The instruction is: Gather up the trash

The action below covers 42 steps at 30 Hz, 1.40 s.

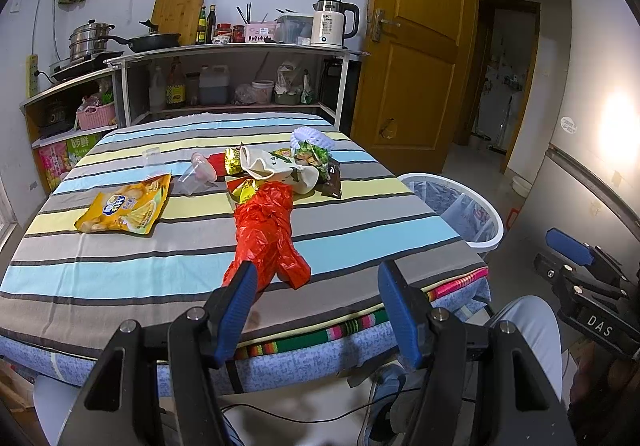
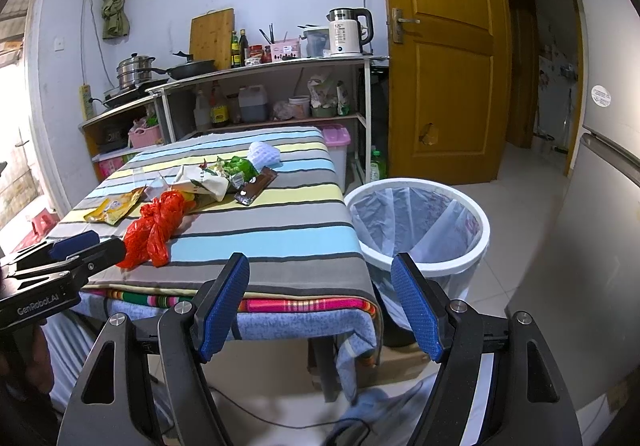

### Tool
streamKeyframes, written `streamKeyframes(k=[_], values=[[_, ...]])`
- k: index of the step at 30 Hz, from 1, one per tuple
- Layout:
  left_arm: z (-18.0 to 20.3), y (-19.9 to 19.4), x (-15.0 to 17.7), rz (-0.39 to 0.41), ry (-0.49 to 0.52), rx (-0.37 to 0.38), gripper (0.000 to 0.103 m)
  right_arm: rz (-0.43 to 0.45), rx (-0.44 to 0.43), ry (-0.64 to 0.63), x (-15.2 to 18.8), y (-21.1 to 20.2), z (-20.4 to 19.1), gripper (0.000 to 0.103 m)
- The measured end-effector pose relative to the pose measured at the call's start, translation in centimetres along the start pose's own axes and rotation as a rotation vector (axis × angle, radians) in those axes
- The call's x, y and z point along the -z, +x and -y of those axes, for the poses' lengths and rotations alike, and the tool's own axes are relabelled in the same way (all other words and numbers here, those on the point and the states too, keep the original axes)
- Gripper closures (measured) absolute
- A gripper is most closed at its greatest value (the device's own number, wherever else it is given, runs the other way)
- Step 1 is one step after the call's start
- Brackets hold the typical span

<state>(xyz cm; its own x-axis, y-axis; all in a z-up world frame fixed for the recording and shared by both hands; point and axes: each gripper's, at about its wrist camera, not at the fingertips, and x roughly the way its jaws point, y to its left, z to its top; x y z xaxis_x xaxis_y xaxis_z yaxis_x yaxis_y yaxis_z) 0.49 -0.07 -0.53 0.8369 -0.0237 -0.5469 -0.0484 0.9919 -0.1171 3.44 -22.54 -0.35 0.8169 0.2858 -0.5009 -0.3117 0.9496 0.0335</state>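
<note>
Striped cloth covers the table (image 1: pixel 120 274) in my left wrist view, with a cluttered kitchen shelf behind and a wooden door to the right. Trash lies across the cloth: a crumpled red plastic bag (image 1: pixel 266 234) nearest me, a yellow snack packet (image 1: pixel 126 208) to its left, a clear plastic cup (image 1: pixel 192 178) on its side, and a heap of wrappers (image 1: pixel 286 164) farther back. My left gripper (image 1: pixel 318 306) hangs at the near table edge, fingers spread wide and gripping nothing; the left pad sits in front of the bag's tail, though I cannot tell whether it touches. I judge nothing is collected yet, so the step in hand is the first pick, and the red bag looks like the natural target: advance, settle the fingers around its tail, then close. From the right wrist view I see the same table from its right side, with the white bin (image 2: pixel 418 230), lined with a clear bag, standing on the floor just beside the table corner. My right gripper (image 2: pixel 320 306) is also released, fingers wide apart, holding nothing, aimed between table edge and bin. I see no trash in the bin from here.
</note>
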Motion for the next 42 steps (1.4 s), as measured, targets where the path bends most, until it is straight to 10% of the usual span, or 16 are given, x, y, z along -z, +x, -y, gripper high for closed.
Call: streamKeyframes(k=[42], values=[[-0.03, -0.36, 0.13, -0.005, -0.006, 0.004, 0.038, -0.005, 0.007, 0.004, 0.02, -0.09, 0.3, 0.029]])
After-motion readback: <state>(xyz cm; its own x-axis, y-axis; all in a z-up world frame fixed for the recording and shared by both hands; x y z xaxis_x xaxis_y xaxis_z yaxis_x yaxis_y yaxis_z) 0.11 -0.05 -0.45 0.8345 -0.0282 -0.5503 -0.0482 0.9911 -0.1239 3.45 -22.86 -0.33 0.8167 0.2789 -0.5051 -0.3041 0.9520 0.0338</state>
